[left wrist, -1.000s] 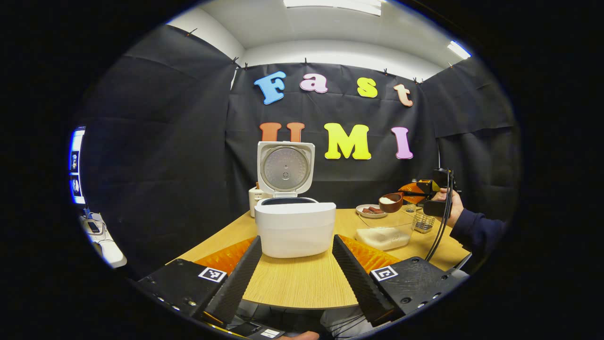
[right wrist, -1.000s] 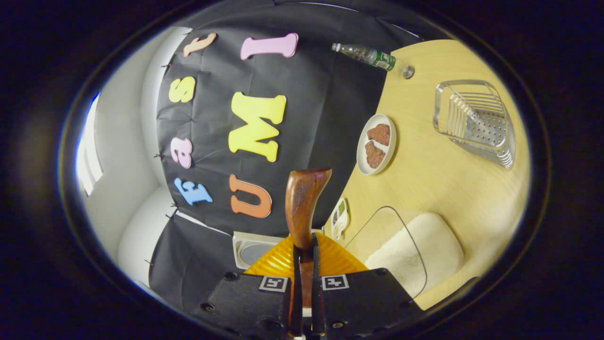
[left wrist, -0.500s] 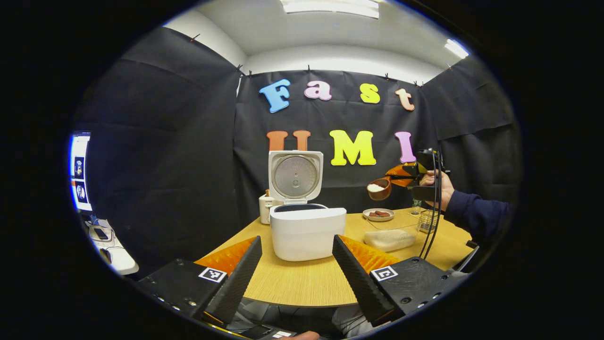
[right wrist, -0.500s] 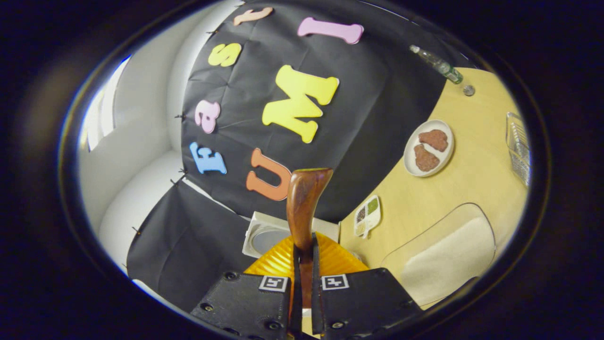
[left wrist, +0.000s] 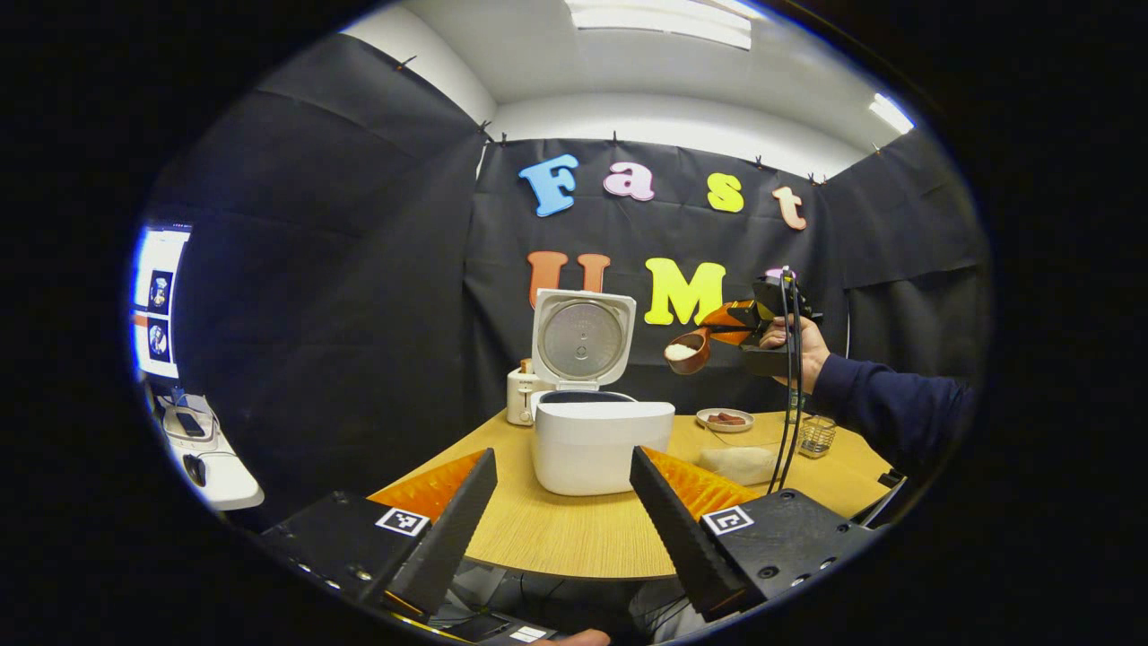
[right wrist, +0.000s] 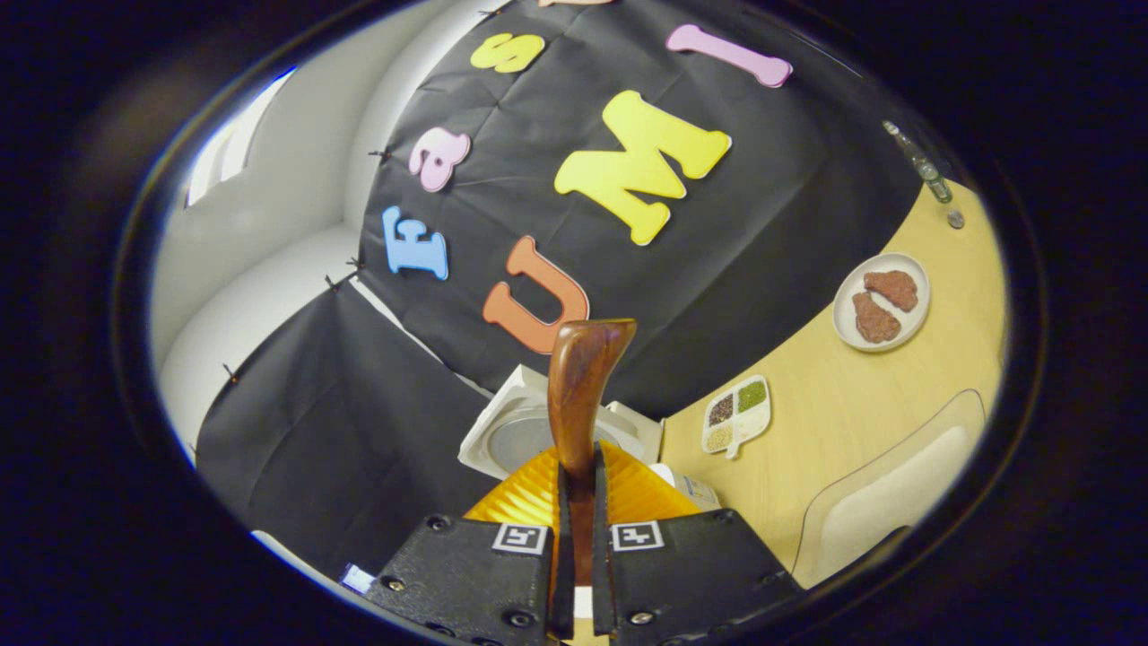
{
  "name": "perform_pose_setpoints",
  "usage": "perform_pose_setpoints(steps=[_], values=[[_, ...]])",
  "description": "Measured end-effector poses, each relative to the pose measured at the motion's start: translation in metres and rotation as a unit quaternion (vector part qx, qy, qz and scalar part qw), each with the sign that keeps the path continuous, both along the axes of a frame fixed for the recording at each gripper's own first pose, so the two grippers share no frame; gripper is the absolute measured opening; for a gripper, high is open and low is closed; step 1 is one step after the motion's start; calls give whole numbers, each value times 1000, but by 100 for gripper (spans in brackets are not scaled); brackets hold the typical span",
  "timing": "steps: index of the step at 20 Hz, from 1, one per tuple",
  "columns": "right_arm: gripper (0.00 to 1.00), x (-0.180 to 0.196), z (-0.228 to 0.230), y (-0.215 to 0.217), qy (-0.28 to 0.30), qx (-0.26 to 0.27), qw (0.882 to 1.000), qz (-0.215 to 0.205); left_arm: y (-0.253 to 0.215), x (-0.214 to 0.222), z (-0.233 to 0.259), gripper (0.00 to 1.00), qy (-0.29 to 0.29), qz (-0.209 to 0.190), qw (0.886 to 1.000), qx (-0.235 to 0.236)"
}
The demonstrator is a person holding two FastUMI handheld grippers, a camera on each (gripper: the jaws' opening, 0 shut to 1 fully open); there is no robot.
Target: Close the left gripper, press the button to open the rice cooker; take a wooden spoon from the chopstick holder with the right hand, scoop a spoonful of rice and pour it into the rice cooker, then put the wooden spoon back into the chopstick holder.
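The white rice cooker [left wrist: 601,435] stands on the wooden table [left wrist: 574,538] with its lid [left wrist: 583,336] raised. My left gripper [left wrist: 563,453] is open in front of it, holding nothing. A hand holds my right gripper [left wrist: 728,325] in the air, above and to the right of the cooker. It is shut on the handle of the wooden spoon [left wrist: 686,350], whose bowl carries white rice. In the right gripper view the right gripper [right wrist: 578,467] clamps the spoon [right wrist: 578,386] over the cooker's lid [right wrist: 520,440]; the rice is hidden there.
A glass bowl of rice [left wrist: 740,462] sits right of the cooker, with a plate of brown pieces [left wrist: 725,418] and a metal mesh holder [left wrist: 816,435] behind it. A small white container [left wrist: 518,395] stands left of the cooker. A four-part dish [right wrist: 737,413] and a bottle [right wrist: 924,166] are also on the table.
The right gripper has carried the spoon of rice up and to the left, from over the glass bowl toward the open cooker. The left gripper has stayed open and drawn back slightly.
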State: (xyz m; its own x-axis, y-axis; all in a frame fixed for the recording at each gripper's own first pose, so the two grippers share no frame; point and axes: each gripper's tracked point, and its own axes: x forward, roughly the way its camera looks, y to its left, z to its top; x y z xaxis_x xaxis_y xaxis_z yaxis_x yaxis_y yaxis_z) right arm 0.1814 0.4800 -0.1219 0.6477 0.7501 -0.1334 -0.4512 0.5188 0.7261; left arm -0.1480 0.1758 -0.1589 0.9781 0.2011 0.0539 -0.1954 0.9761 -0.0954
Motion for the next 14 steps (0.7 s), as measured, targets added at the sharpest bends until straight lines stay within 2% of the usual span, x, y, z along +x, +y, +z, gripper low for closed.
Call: perform_pose_setpoints(steps=[5,8,10,14], values=[[12,3,-6,48,-22,-55,998,2,-1,-7,-2,94,-6,-6,1000,1],[13,6,-7,70,-57,-90,994,-18,2,-10,-9,94,-3,-9,1000,4],[13,2,-12,89,-75,-111,991,-14,8,-10,-10,94,-4,-5,1000,1],[13,4,-20,106,-89,-140,986,-22,13,-8,-20,94,6,-3,1000,-10]])
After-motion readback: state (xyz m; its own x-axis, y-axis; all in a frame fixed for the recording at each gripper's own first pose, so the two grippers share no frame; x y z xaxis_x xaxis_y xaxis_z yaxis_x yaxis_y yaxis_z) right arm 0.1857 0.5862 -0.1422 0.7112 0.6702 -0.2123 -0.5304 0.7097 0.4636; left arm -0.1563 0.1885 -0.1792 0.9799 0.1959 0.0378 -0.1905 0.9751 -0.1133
